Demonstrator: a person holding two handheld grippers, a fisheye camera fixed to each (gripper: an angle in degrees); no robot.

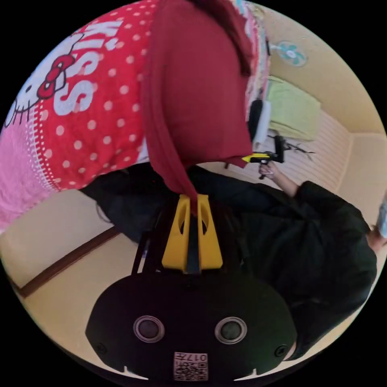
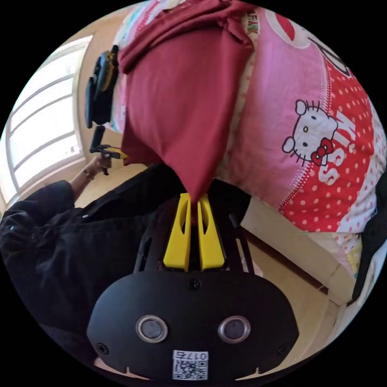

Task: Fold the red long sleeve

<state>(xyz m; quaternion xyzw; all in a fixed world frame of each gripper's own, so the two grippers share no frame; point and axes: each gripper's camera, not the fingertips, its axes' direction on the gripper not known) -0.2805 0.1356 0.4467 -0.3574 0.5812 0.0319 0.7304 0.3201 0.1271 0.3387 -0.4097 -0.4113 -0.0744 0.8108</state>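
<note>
Bedsheet [image 2: 322, 133] reads "MISS" beside red long sleeve [image 2: 189, 105].

Cream walls [image 1: 354, 177] and a pale floor [image 1: 68, 298] edged by a dark wooden strip [image 1: 68, 262]. Bright daylight comes through a barred window [image 2: 40, 133]. A bed [image 2: 306, 242] carries a pink and red polka-dot cartoon-cat sheet [image 1: 92, 117].

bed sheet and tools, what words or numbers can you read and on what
"MISS", white letters on the red dotted bed sheet, partly cut off.
Small letters on the sheet's edge strip: too blurred to read.
Sticker under each tool's camera body: a code and digits, left unread.
</note>
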